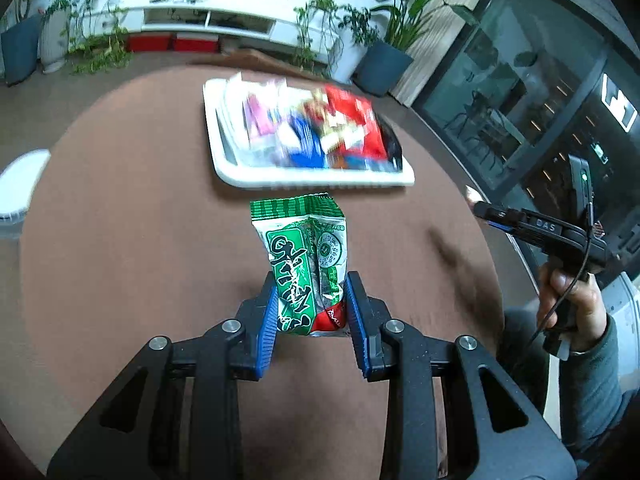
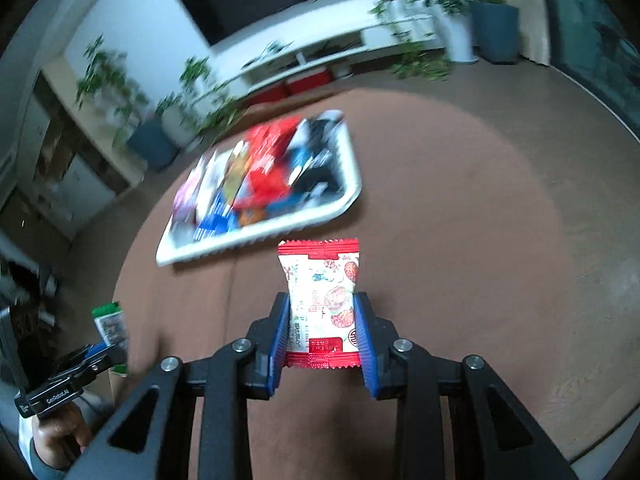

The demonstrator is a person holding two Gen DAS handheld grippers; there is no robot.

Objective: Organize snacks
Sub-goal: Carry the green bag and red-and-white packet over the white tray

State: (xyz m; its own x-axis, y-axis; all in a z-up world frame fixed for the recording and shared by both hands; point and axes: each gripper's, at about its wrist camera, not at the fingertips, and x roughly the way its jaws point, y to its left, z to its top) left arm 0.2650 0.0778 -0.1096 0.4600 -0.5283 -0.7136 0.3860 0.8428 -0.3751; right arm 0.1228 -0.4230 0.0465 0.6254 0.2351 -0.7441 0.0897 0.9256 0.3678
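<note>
My left gripper (image 1: 311, 292) is shut on a green and white snack packet (image 1: 306, 256) and holds it above the brown round table (image 1: 120, 240). My right gripper (image 2: 322, 312) is shut on a white packet with red ends and strawberry print (image 2: 322, 296), also held above the table. A white tray (image 1: 308, 180) full of several mixed snack packets lies ahead on the table; it also shows in the right wrist view (image 2: 264, 236). The right gripper shows at the right edge of the left wrist view (image 1: 480, 210). The left gripper and its green packet (image 2: 110, 324) show at the lower left of the right wrist view.
A white round object (image 1: 20, 192) sits at the table's left edge. Beyond the table are potted plants (image 1: 384, 60), a white TV shelf (image 1: 208, 20) and a dark glass cabinet (image 1: 540, 100). Both views are motion-blurred.
</note>
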